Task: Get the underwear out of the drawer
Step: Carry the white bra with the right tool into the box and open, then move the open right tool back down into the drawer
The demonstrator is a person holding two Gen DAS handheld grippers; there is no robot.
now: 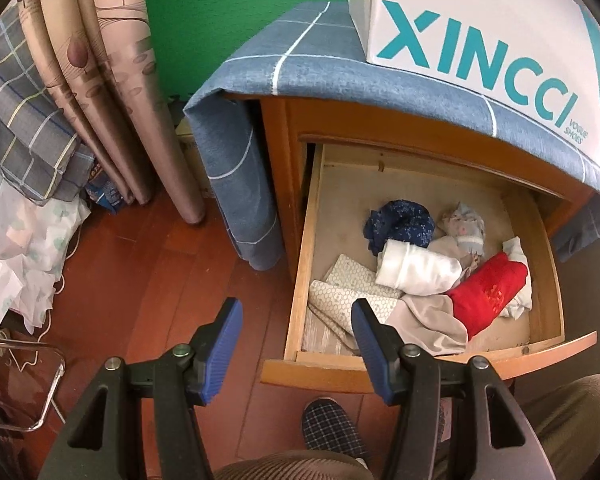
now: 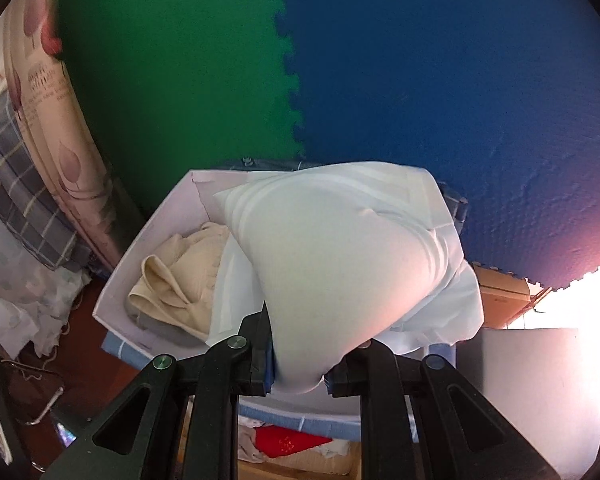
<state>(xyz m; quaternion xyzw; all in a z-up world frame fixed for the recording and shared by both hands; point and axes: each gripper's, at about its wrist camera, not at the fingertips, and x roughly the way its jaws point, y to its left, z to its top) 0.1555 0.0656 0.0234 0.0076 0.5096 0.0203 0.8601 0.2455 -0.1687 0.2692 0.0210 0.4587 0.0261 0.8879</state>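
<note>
R gripper (image 2: pixel 300 376) pinching pale undies (image 2: pixel 340 264) over the box (image 2: pixel 156 256), tips buried in cloth. L gripper (image 1: pixel 297 332) spread, empty, by the drawer (image 1: pixel 428 356); box cut off there.

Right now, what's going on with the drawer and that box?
A person with a gripper in each hand is emptying the open drawer. The right gripper has its jaws shut on a pale white garment, held above the white box on the cabinet top, where a cream garment already lies. The left gripper hangs open and empty over the drawer's front. A red piece, a white roll and a dark blue piece remain inside.
</note>
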